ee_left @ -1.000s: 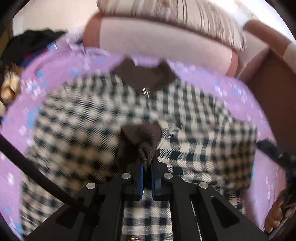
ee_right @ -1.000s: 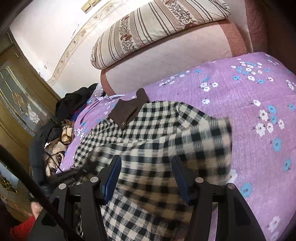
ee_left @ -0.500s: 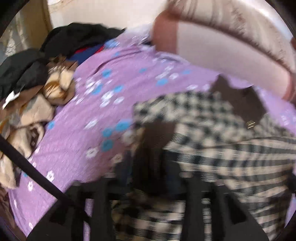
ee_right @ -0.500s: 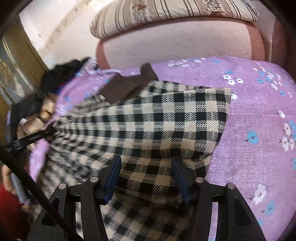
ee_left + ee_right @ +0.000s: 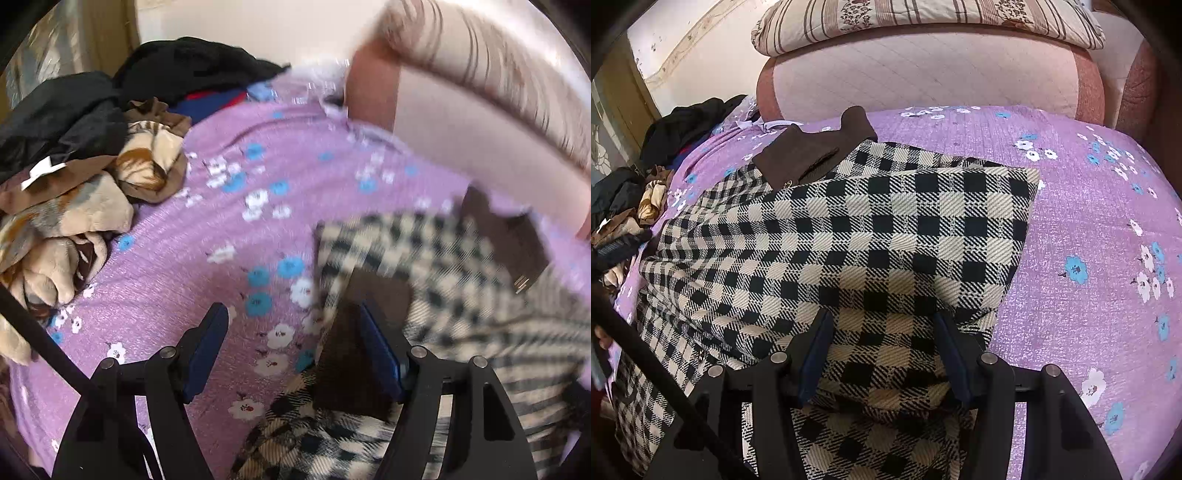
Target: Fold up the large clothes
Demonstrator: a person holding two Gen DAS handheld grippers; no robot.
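Checked coat [image 5: 886, 236] lies folded, both tongs gaping.

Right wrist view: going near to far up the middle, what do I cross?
Right gripper → checked coat → brown collar → purple bedspread → pink headboard → striped pillow.

The coat [image 5: 849, 236] lies on the bedspread [image 5: 1089, 206], clothes pile [image 5: 74, 177] to its left, headboard [image 5: 923, 77] behind.
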